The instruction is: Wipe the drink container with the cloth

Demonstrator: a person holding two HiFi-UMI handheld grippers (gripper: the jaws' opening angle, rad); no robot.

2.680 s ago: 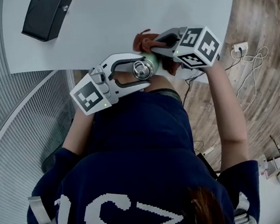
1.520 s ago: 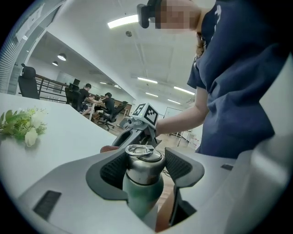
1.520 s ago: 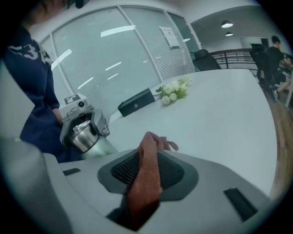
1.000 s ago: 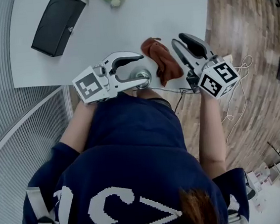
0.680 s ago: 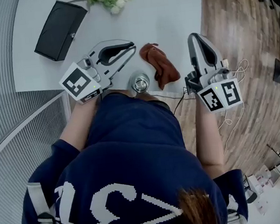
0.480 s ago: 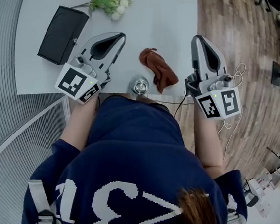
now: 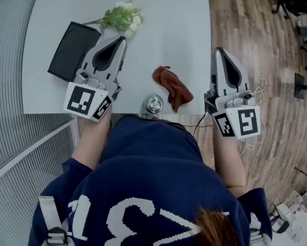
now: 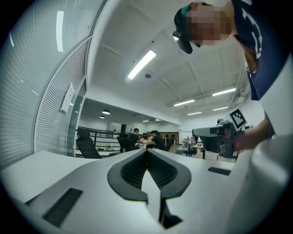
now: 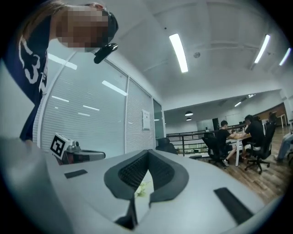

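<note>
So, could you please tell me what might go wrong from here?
The silver metal drink container stands at the very near edge of the white table, close to the person's torso; a nudge could tip it to the floor. The crumpled rust-brown cloth also lies by that edge and might slide off.

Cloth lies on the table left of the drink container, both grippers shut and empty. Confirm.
Wrong side: the head view shows the cloth right of the drink container. It is on the table, and the left gripper and right gripper are shut and empty.
</note>
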